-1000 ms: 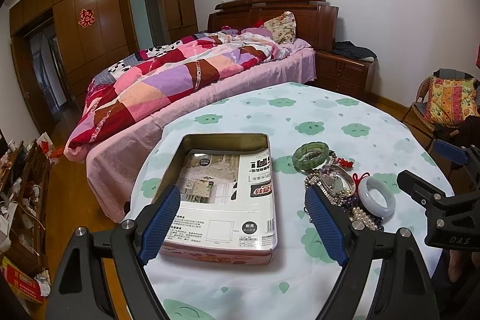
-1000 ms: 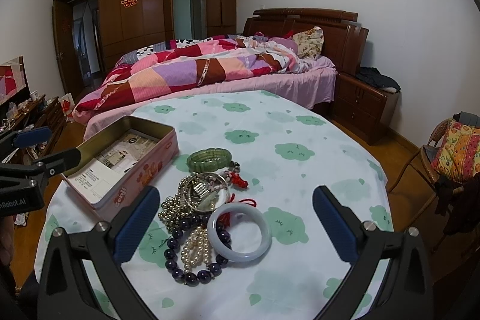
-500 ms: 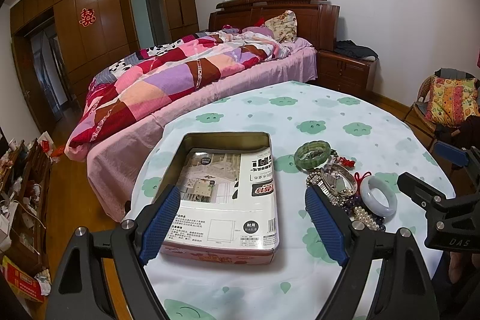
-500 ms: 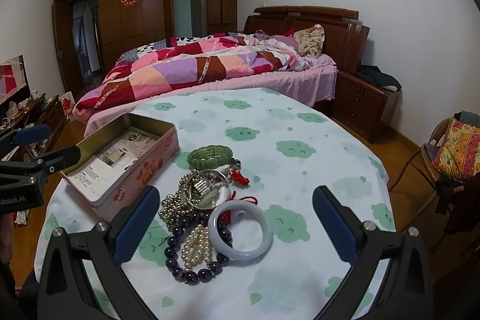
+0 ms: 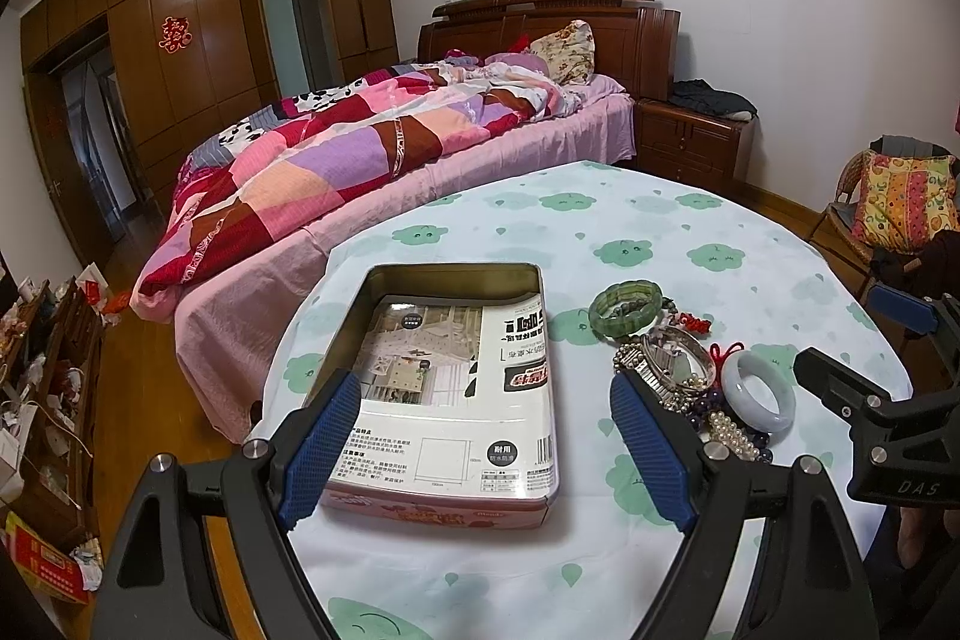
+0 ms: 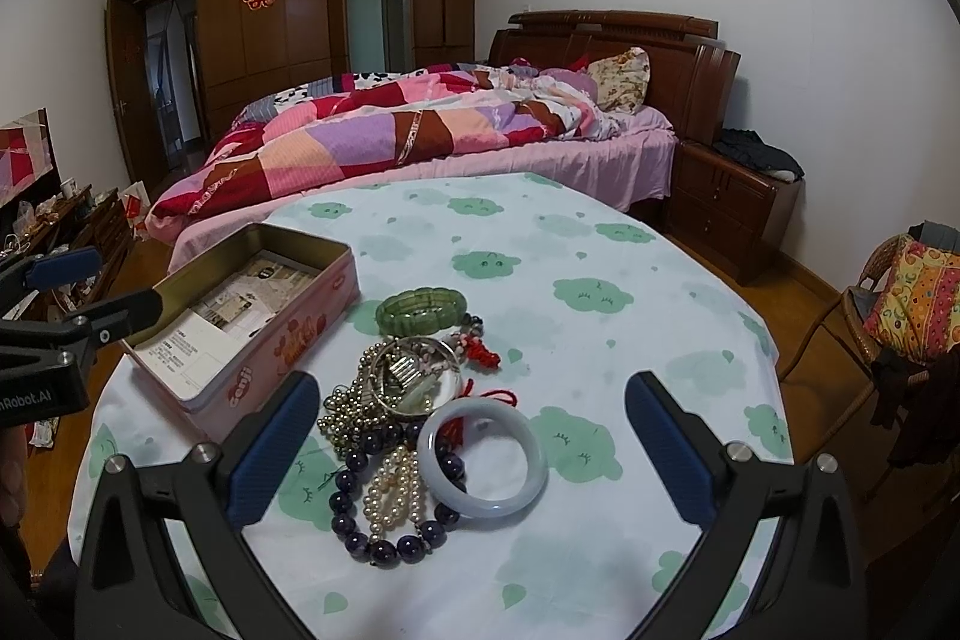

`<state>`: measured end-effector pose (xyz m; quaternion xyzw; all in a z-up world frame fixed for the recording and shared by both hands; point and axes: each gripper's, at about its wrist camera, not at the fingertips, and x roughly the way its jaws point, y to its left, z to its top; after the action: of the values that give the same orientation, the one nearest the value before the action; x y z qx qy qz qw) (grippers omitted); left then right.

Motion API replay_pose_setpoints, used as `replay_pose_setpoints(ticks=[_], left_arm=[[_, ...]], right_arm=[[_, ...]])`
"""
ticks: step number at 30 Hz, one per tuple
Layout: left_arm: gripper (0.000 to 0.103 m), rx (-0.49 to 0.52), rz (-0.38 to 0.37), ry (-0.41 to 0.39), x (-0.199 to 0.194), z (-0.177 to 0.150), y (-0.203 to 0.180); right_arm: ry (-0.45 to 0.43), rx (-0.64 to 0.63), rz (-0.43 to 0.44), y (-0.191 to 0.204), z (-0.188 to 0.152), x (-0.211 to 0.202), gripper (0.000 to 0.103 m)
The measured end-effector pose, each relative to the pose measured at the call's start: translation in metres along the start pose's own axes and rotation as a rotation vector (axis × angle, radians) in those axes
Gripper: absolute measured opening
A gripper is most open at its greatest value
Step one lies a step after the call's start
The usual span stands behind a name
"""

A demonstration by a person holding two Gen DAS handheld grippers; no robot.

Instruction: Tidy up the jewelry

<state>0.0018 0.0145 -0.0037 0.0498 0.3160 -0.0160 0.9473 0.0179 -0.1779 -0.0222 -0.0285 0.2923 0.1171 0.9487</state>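
Observation:
An open pink tin (image 5: 432, 511) with a printed card inside sits on the left of the round table. My left gripper (image 5: 483, 382) hovers open over its near end. Right of the tin (image 6: 288, 346) lies a jewelry pile. It holds a green bracelet (image 6: 420, 310), a silver bangle (image 6: 414, 376), a red knot charm (image 6: 483, 355), a gold bead chain (image 6: 348, 406), pearls (image 6: 393, 490), dark purple beads (image 6: 384, 550) and a pale jade bangle (image 6: 480, 511). My right gripper (image 6: 471, 388) is open just above the pile, touching nothing.
The table wears a white cloth with green clouds (image 6: 600, 250). Behind it stands a bed with a patchwork quilt (image 6: 420, 130) and a wooden nightstand (image 6: 732, 208). A wicker chair with a bright cushion (image 6: 900, 304) is at the right, and cluttered low shelves (image 5: 48, 370) at the left.
Both views have drifted only slightly. Nothing on the table has moved, and both grippers stay open.

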Motion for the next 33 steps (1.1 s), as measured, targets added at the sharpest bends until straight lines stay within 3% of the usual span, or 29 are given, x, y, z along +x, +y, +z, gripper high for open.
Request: replay_pose_setpoints(ticks=[17,28,33], left_arm=[[0.085,-0.008,-0.018,0.018,0.007,-0.007,0.005],[0.085,0.001,-0.101,0.093,0.035,-0.031,-0.018],[0.085,0.005,-0.091,0.089,0.040,-0.033,-0.022]], right_arm=[[0.008,0.000,-0.001,-0.001,-0.004,0.003,0.103],[0.119,0.050,-0.015,-0.032,-0.036,0.030,0.102],[0.142,0.052,0.009,-0.031,-0.039,0.033,0.102]])
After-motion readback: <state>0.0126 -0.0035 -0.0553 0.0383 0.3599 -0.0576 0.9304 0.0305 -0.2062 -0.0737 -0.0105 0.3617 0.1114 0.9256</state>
